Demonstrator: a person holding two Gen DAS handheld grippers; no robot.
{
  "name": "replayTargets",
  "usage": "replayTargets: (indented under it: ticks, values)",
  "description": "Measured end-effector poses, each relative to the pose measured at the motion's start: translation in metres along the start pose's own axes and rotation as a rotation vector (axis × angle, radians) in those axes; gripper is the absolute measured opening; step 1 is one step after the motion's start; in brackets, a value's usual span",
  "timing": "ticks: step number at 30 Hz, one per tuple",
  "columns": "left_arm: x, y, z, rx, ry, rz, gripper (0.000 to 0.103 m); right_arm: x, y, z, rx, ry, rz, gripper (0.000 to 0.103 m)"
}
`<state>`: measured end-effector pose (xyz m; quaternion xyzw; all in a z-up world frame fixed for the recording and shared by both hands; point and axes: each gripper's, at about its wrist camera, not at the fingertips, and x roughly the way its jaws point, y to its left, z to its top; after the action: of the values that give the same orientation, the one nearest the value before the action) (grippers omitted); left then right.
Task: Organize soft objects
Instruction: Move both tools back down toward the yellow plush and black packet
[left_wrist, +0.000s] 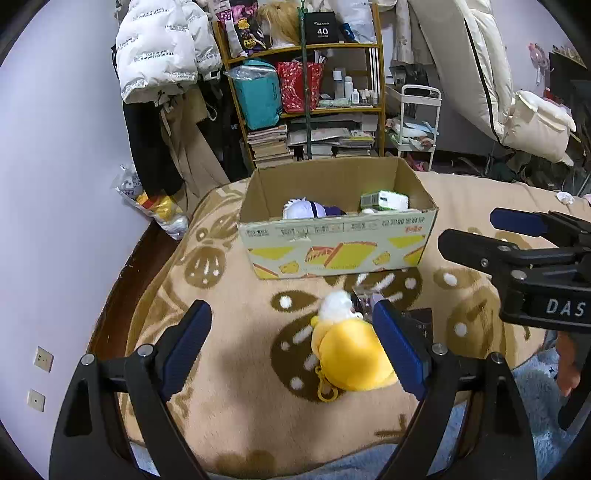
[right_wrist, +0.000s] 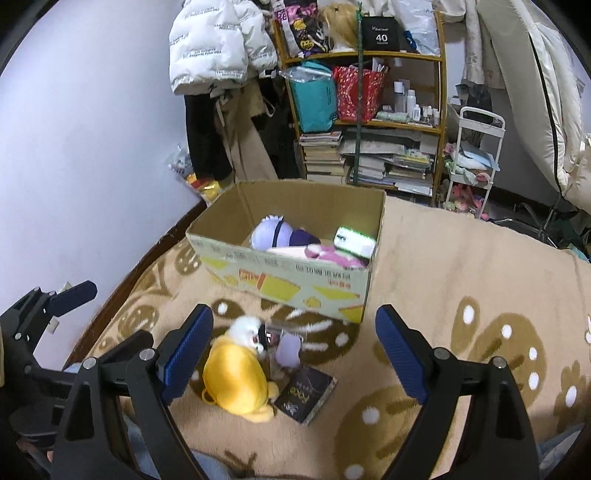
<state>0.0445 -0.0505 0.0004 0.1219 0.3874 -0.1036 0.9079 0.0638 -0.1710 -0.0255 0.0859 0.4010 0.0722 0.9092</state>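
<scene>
A yellow plush toy (left_wrist: 349, 350) with a white fluffy head lies on the beige patterned blanket (left_wrist: 236, 398) in front of a cardboard box (left_wrist: 336, 247). My left gripper (left_wrist: 295, 349) hangs open above it, and the toy lies by the right finger. In the right wrist view the same plush toy (right_wrist: 236, 373) lies beside the left finger of my right gripper (right_wrist: 295, 354), which is open with nothing held. The box (right_wrist: 288, 284) holds a white and purple plush (right_wrist: 275, 234), a pink soft item (right_wrist: 332, 254) and a green and white pack (right_wrist: 354, 242).
A dark booklet (right_wrist: 306, 393) and a small lilac item (right_wrist: 290, 349) lie next to the yellow toy. Behind the bed stand a cluttered shelf (left_wrist: 306, 92), hanging coats (left_wrist: 162, 55) and a white trolley (left_wrist: 417, 122). The wall (left_wrist: 55, 184) is on the left.
</scene>
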Motion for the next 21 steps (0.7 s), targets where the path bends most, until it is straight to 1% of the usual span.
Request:
replayTargets:
  ticks: [5, 9, 17, 21]
  values:
    - [0.005, -0.003, -0.005, -0.005, 0.017, -0.004, 0.088, -0.004, -0.003, -0.01, 0.008, 0.024, -0.003, 0.094]
    - [0.012, -0.002, -0.008, -0.031, 0.036, -0.016, 0.088, -0.001, -0.007, -0.014, 0.023, 0.042, -0.012, 0.094]
    - [0.033, 0.002, -0.017, -0.054, 0.065, -0.014, 0.088, 0.016, -0.013, -0.019, 0.046, 0.081, -0.03, 0.094]
    - [0.044, 0.002, -0.021, -0.067, 0.093, -0.031, 0.088, 0.028, -0.017, -0.021, 0.058, 0.113, -0.039, 0.094]
